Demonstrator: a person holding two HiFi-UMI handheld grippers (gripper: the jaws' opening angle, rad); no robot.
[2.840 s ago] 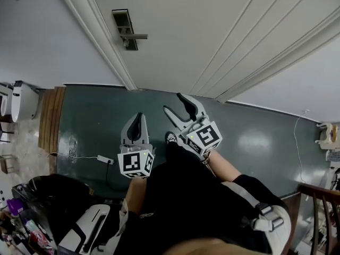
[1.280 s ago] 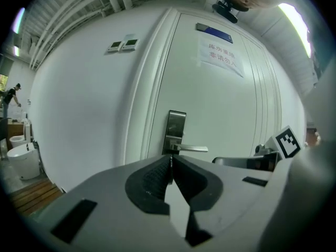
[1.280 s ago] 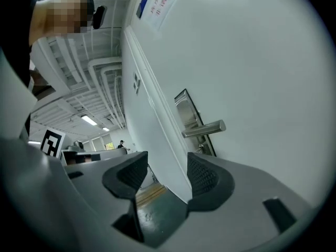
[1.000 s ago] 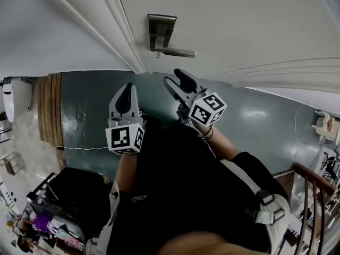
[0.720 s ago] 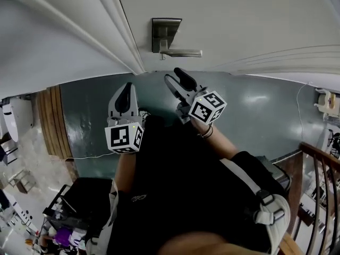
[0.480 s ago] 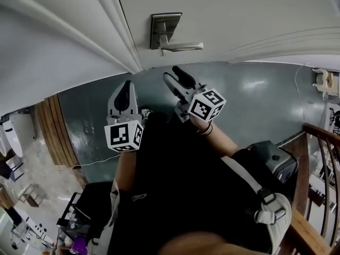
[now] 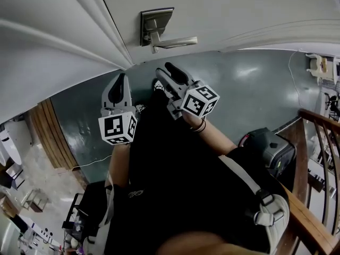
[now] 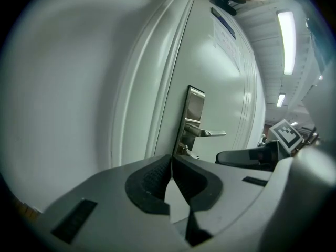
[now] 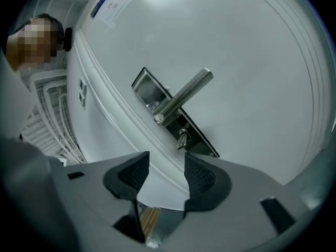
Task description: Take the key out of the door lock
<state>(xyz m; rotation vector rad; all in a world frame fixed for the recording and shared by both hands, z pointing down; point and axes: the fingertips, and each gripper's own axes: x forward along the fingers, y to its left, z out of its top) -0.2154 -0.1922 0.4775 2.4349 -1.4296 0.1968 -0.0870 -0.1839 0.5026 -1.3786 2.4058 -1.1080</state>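
Now: key [image 9: 182,138] sits in lock plate [image 9: 198,139] just under lever handle [image 9: 184,96], near door [image 9: 252,62] edge by frame [image 8: 142,98]. Right gripper [image 9: 167,164] aims at key, short of contact. Jaws spread, just been narrowing, nothing between; likely sizing for key head. Left gripper [image 8: 171,159] pinched closed, empty, held aside by frame, leaving right a free lane. Lever juts above key; straight-on approach looks clear.
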